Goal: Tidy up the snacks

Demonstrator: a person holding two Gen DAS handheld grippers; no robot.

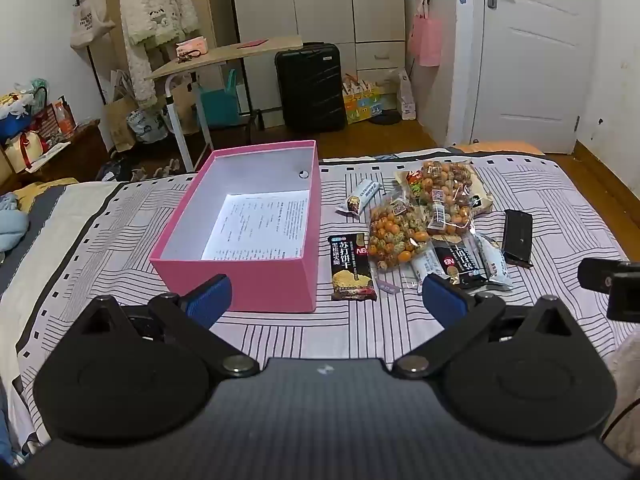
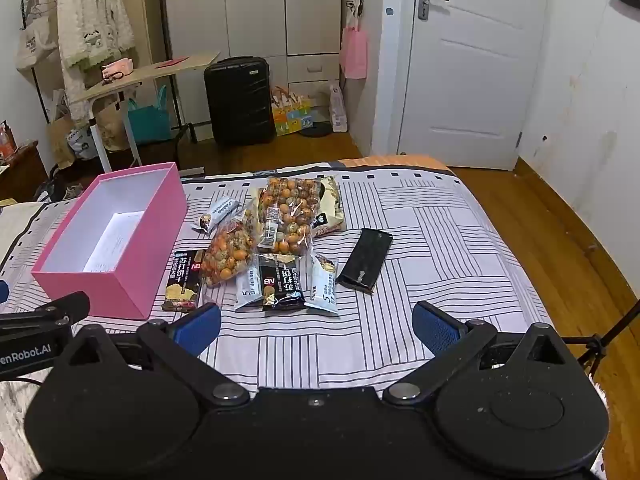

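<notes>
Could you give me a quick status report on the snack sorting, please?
Left gripper and right gripper open, empty. Pink box holds only paper; snack packets beside it on bed. Nothing blocking.

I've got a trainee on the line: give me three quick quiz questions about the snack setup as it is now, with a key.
1. True or false: the pink box already holds snacks.
2. Which packet lies nearest the box: A) black cracker packet B) black flat case?
3. Fill in: the left gripper and right gripper both have jaws that are ____.

Key: 1 false, only a printed sheet lies inside; 2 A; 3 open.
</notes>
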